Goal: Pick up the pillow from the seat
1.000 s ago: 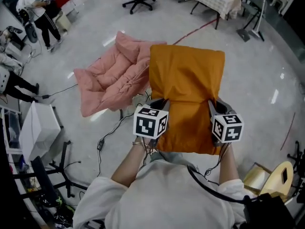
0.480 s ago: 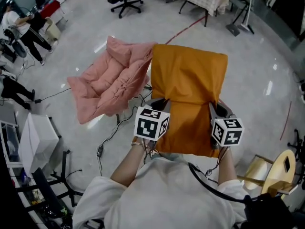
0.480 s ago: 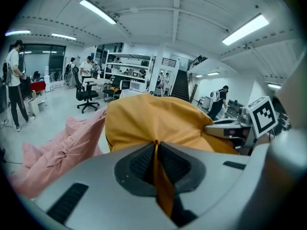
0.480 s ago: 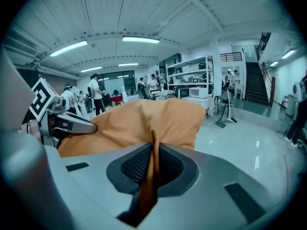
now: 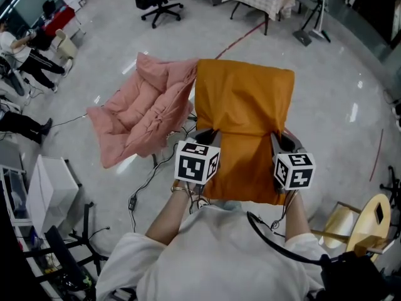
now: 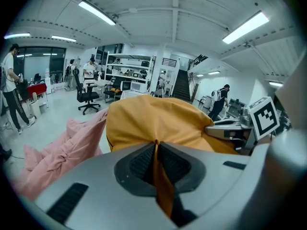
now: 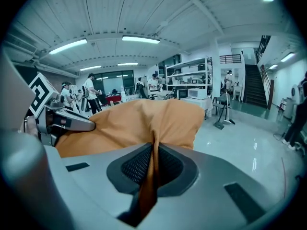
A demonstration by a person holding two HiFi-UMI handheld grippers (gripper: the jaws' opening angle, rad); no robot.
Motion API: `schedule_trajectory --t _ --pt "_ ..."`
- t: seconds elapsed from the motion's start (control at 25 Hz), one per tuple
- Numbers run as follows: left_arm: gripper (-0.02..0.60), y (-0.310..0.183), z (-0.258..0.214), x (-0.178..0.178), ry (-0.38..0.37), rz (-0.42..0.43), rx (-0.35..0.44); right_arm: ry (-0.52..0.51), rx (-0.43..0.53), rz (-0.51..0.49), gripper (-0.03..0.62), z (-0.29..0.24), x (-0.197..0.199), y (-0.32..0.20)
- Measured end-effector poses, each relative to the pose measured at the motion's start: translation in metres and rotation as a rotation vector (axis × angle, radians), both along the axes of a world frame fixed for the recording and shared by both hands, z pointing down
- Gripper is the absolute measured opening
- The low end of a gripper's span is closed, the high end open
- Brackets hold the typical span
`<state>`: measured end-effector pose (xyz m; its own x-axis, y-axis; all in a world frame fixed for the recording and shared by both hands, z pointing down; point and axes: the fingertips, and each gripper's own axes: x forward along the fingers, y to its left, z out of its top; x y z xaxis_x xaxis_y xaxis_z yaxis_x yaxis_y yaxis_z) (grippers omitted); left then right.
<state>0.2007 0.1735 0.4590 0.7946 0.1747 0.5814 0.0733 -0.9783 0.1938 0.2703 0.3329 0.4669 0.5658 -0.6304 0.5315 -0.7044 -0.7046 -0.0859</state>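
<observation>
I am holding the orange pillow (image 5: 244, 124) up just beside the pink seat (image 5: 141, 111), no longer resting on it, so the lift itself looks done. My left gripper (image 5: 205, 137) is pinching the pillow's near edge, jaws clamped on a fold of fabric, and my right gripper (image 5: 276, 142) is doing the same. Next, I judge, a steady, level carry away from the seat is needed. Each gripper view is showing cloth nipped between the pads. The head view is hiding that, but it alone is showing the pillow's whole outline.
</observation>
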Motion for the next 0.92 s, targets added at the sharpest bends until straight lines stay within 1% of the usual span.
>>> schedule_trajectory --t 0.28,0.92 --pt "0.026 -0.002 -0.003 0.007 0.009 0.000 0.014 0.017 0.008 -0.001 0.038 -0.002 0.007 -0.002" --pt "0.026 0.001 -0.003 0.020 0.006 0.011 0.010 0.023 -0.002 0.010 0.038 -0.004 0.017 0.002"
